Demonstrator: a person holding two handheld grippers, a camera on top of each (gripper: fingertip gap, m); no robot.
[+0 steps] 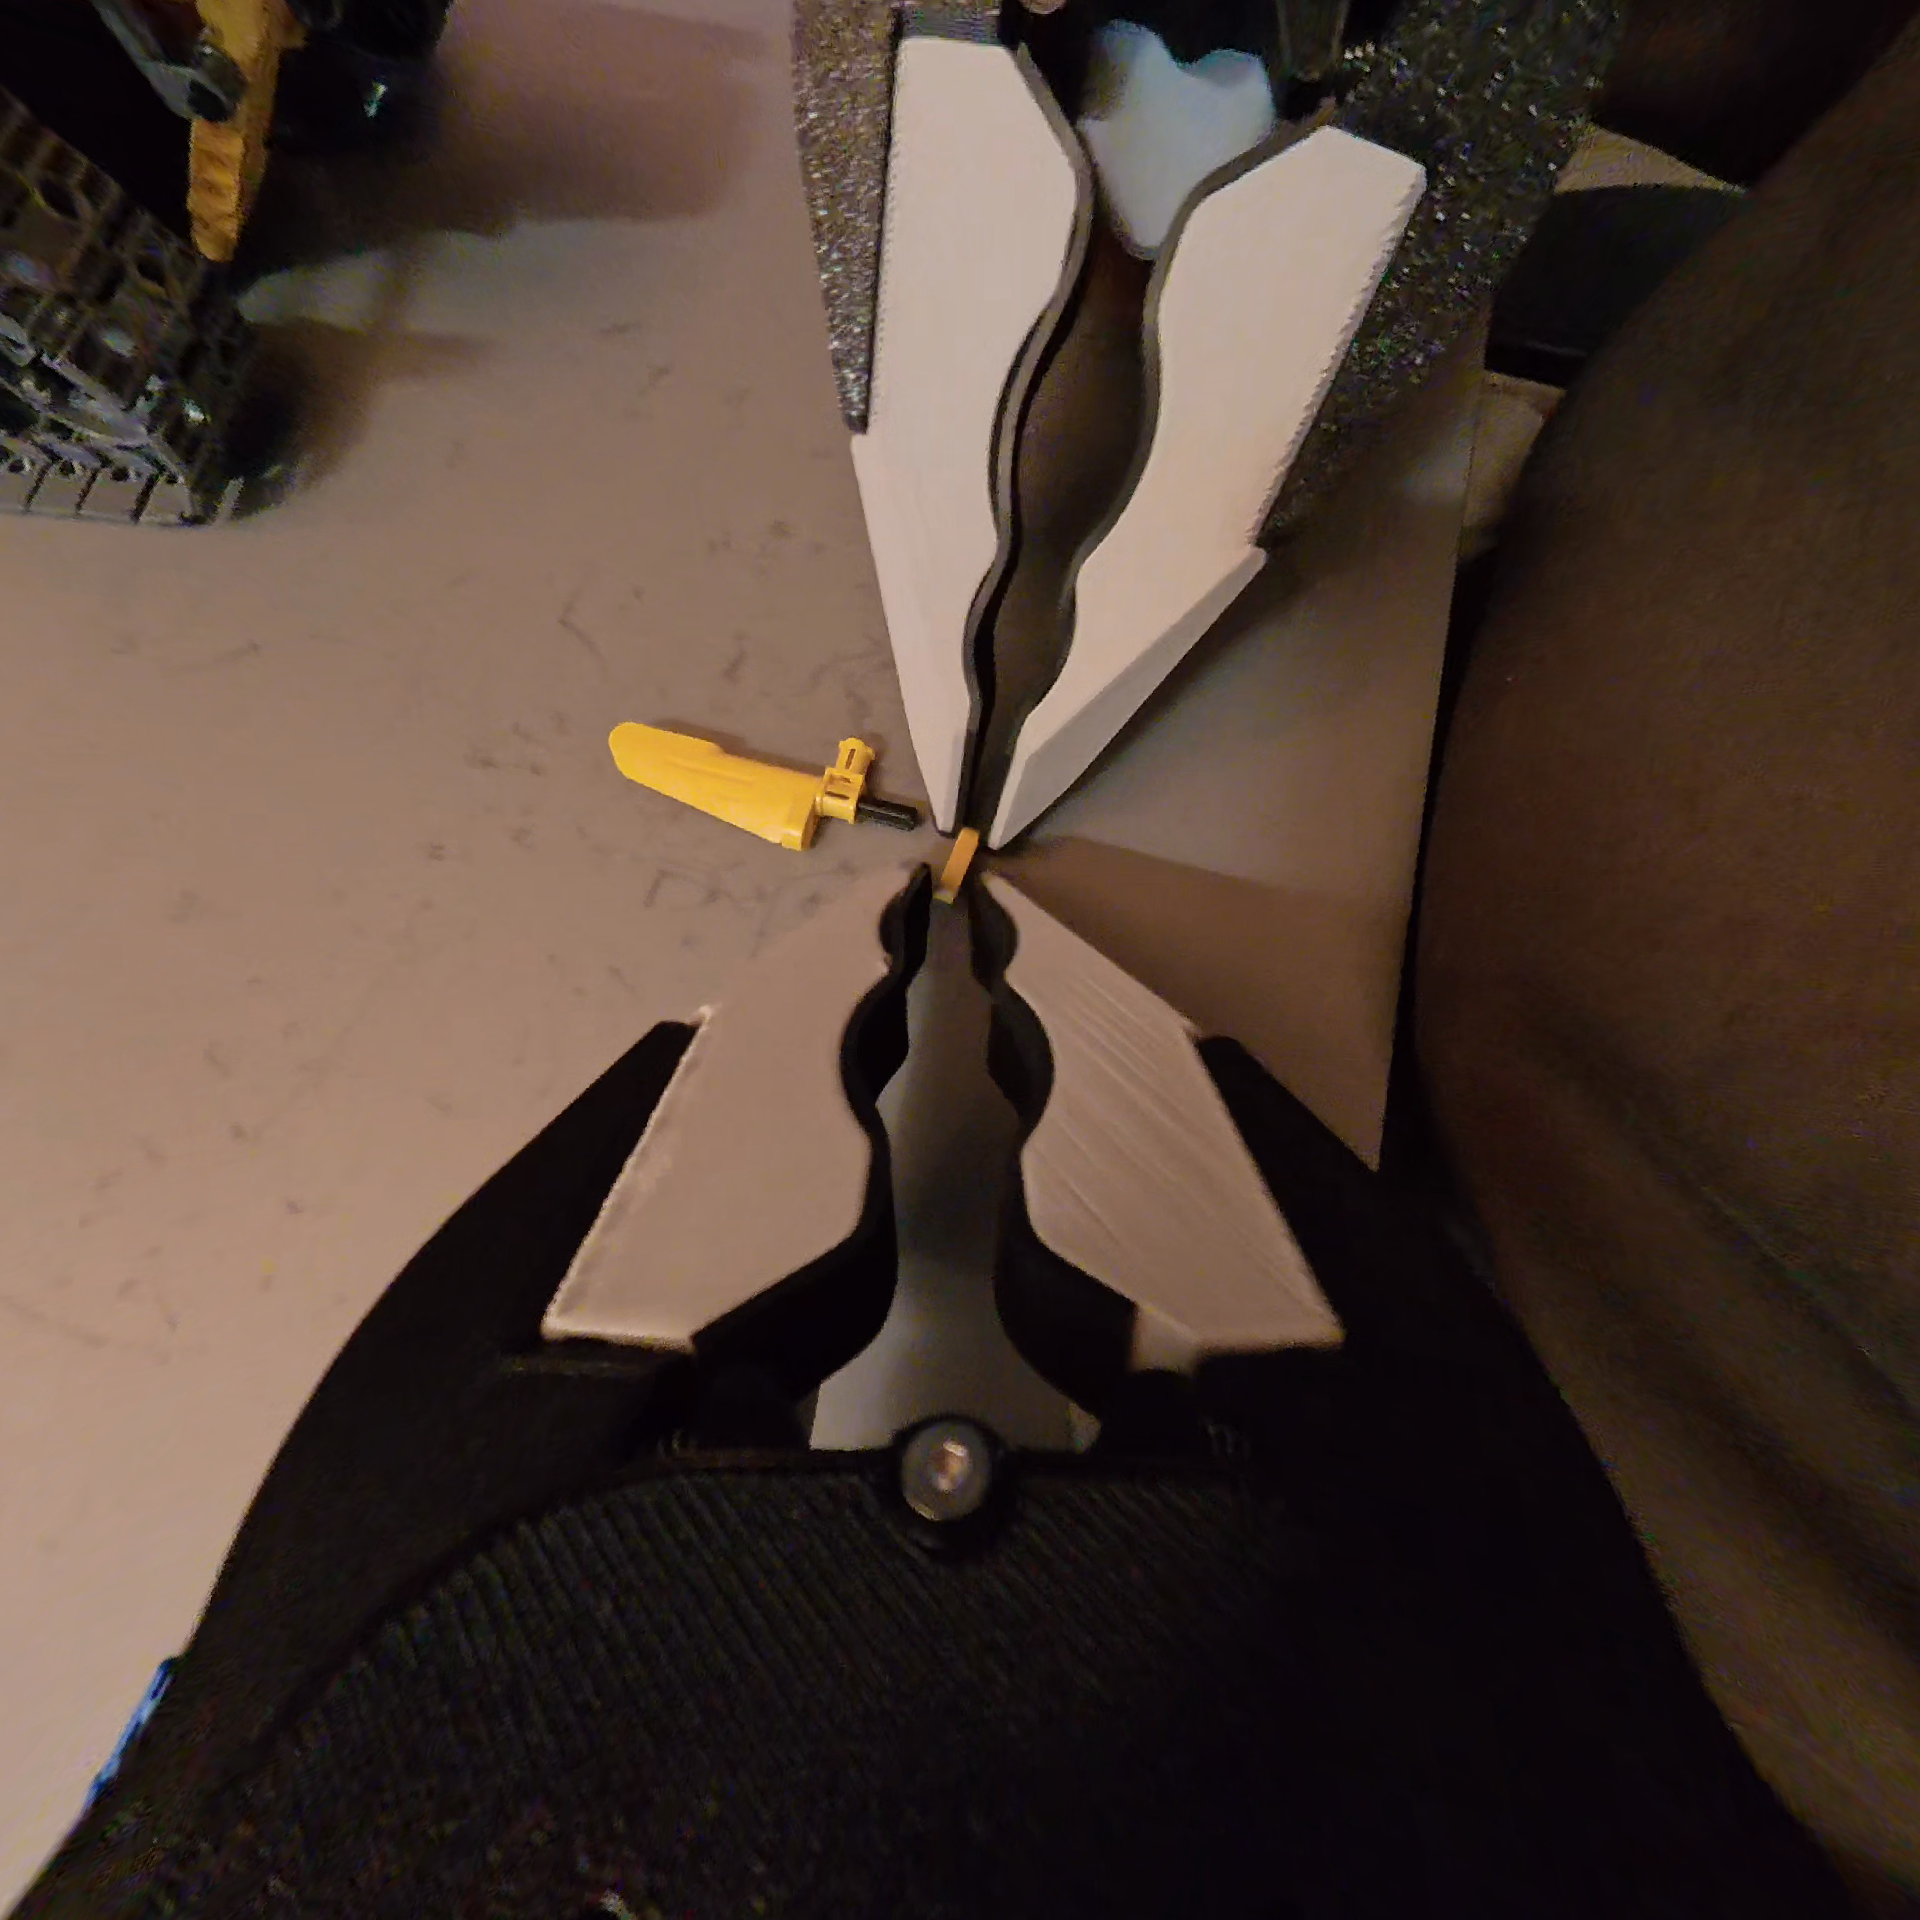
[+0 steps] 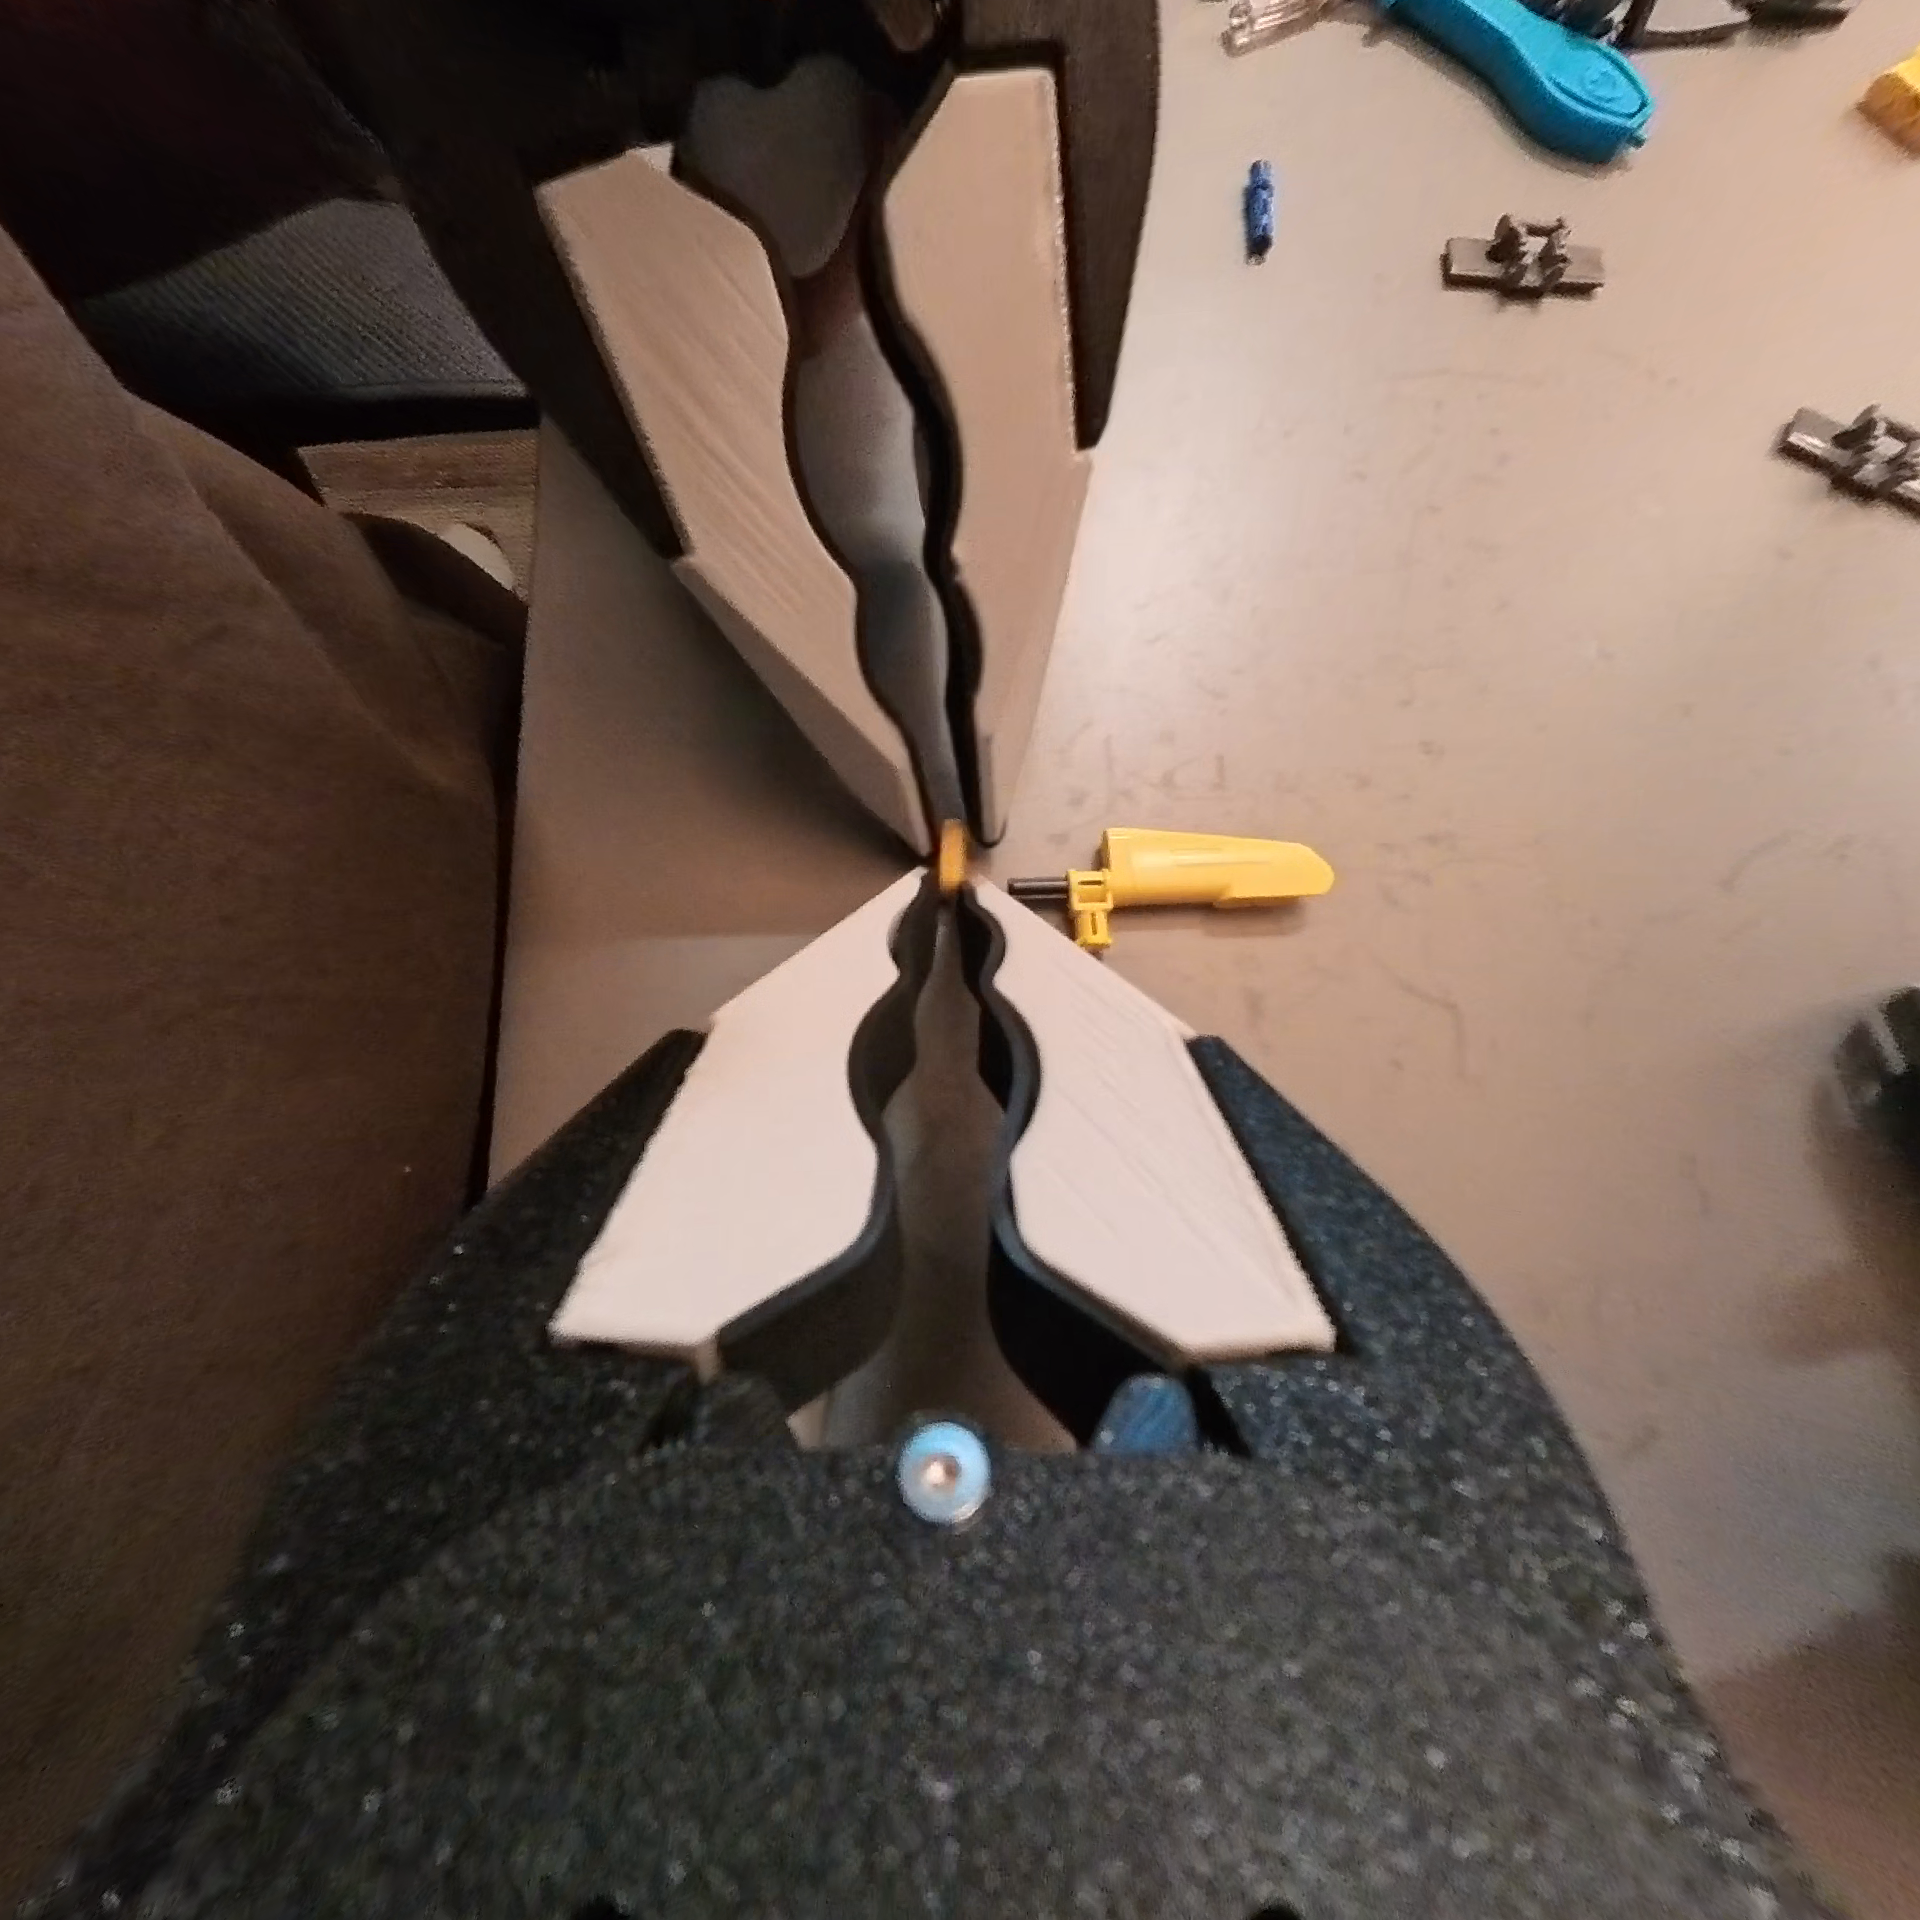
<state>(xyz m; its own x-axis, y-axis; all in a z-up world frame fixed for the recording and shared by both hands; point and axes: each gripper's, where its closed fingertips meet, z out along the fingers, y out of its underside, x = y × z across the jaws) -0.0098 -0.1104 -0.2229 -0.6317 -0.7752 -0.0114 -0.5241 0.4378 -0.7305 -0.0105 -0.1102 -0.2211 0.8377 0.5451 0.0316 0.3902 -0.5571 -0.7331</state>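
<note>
My left gripper (image 1: 945,883) and my right gripper (image 2: 940,896) meet tip to tip just above the grey table (image 1: 416,1039), near its edge. Both are shut, and a small yellow piece (image 1: 961,857) is pinched where the tips meet; it also shows in the right wrist view (image 2: 951,857). The right gripper (image 1: 971,826) comes in from the top of the left wrist view, and the left gripper (image 2: 956,821) from the top of the right wrist view. A yellow blade-shaped part with a black pin (image 1: 727,784) lies flat on the table beside the tips (image 2: 1205,862).
A black tracked model (image 1: 94,343) with a yellow part stands at the far left. A blue tool (image 2: 1496,73), a blue pin (image 2: 1259,208) and black connector pieces (image 2: 1522,260) (image 2: 1860,457) lie on the table. Brown fabric (image 1: 1662,935) lies beyond the table edge. From the right gripper's tips to the black tracked model (image 1: 94,343) is close to 15 cm.
</note>
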